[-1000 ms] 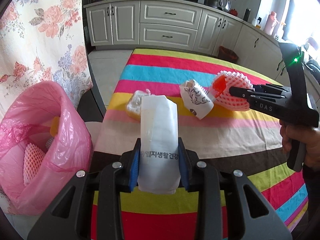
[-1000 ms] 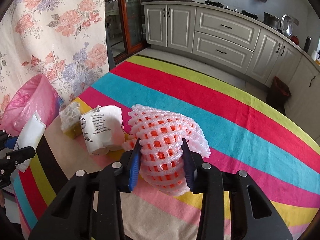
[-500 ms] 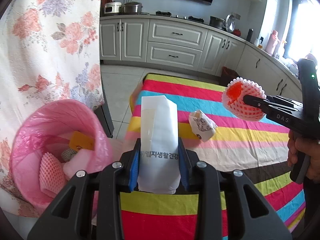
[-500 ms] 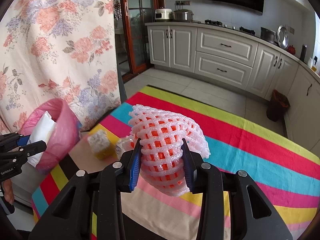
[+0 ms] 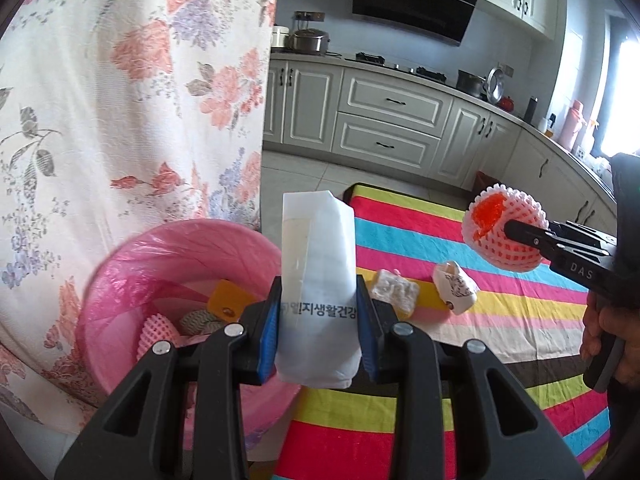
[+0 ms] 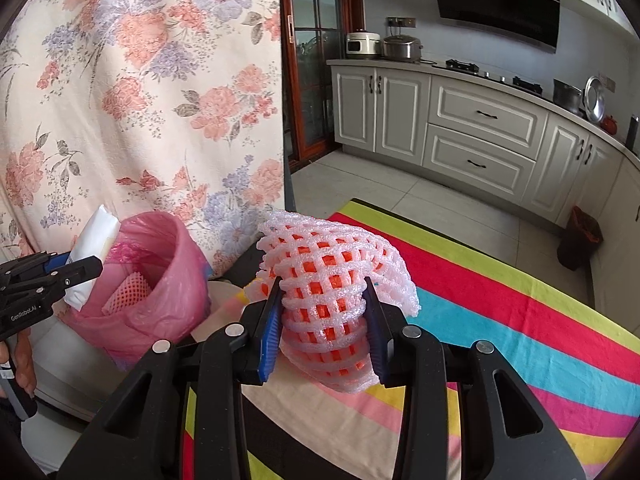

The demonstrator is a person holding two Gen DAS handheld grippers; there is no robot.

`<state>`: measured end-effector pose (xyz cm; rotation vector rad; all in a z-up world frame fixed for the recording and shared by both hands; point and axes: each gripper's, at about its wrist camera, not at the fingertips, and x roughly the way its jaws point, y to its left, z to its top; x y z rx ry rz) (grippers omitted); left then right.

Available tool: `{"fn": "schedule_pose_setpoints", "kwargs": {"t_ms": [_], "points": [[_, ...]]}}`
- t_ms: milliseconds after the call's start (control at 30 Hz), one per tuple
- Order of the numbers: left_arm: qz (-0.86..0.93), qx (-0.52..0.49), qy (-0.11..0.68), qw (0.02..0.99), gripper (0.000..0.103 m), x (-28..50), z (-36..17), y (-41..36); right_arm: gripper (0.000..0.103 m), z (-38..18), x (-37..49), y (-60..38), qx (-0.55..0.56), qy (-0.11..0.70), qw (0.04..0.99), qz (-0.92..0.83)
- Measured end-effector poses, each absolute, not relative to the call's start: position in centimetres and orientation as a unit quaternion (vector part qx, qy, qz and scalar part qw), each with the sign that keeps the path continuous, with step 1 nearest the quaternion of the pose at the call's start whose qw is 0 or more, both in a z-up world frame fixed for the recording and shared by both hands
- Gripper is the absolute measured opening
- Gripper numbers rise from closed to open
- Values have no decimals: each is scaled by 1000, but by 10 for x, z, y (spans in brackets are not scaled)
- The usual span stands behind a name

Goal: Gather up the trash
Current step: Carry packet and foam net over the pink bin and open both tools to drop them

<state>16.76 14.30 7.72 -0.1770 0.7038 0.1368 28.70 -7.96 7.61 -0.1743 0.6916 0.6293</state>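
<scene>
My left gripper (image 5: 318,316) is shut on a white paper packet (image 5: 318,280) with black print, held upright beside the rim of a bin lined with a pink bag (image 5: 132,276). From the right wrist view the same packet (image 6: 94,248) hangs at the bin's (image 6: 160,280) left edge. My right gripper (image 6: 326,316) is shut on a pink foam fruit net (image 6: 332,276) with orange inside, raised over the striped table (image 6: 500,320). That net (image 5: 504,232) shows at the right in the left wrist view. A crumpled wrapper (image 5: 394,290) and a printed paper cup (image 5: 456,288) lie on the tablecloth.
The bin holds another foam net (image 5: 156,330), a yellow card (image 5: 228,300) and other scraps. A floral curtain (image 5: 120,100) hangs behind it. Kitchen cabinets (image 5: 392,120) line the far wall, and a small dark bin (image 6: 580,236) stands on the floor.
Both grippers have risen with their loads. The left one has swung left toward the pink bin, whose opening now shows more fully; the table items look farther away.
</scene>
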Motion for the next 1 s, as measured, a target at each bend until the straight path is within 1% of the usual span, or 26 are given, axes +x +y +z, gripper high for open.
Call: {"fn": "schedule_pose_setpoints", "kwargs": {"t_ms": [467, 767, 867, 1000], "points": [[124, -109, 317, 934, 33, 145, 91, 209, 37, 94, 265, 8, -101, 317, 871, 363], [156, -111, 306, 933, 33, 142, 98, 238, 37, 94, 254, 71, -109, 318, 851, 404], [163, -112, 301, 933, 33, 143, 101, 246, 38, 92, 253, 90, -109, 321, 843, 417], [171, -110, 297, 933, 34, 145, 105, 253, 44, 87, 255, 111, -112, 326, 835, 430]]}}
